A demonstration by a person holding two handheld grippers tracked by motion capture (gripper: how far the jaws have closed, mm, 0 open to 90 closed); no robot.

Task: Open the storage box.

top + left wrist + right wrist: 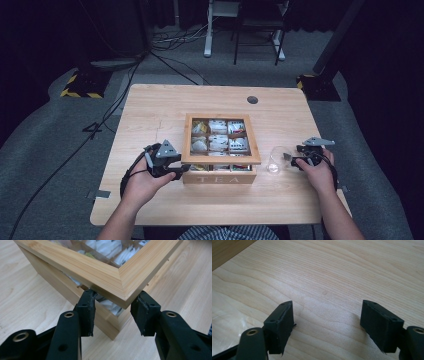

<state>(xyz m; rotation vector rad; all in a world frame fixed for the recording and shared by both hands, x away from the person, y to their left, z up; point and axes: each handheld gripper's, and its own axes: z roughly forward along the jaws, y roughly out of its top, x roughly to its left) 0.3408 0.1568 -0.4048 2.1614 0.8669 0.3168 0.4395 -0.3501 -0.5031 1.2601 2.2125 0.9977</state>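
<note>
Where lid (110, 277) lifts, glass (276, 159) beside box (220, 176)

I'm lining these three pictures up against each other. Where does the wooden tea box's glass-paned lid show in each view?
High view: the lid sits mid-table, its near left corner at the left tongs.
Left gripper view: the lid's corner lies at upper centre, clamped between the two pads.
Right gripper view: bare tabletop between open tongs; a wooden edge at top left may be the box.
Shared landmark: the pale wood-grain tabletop.
</note>
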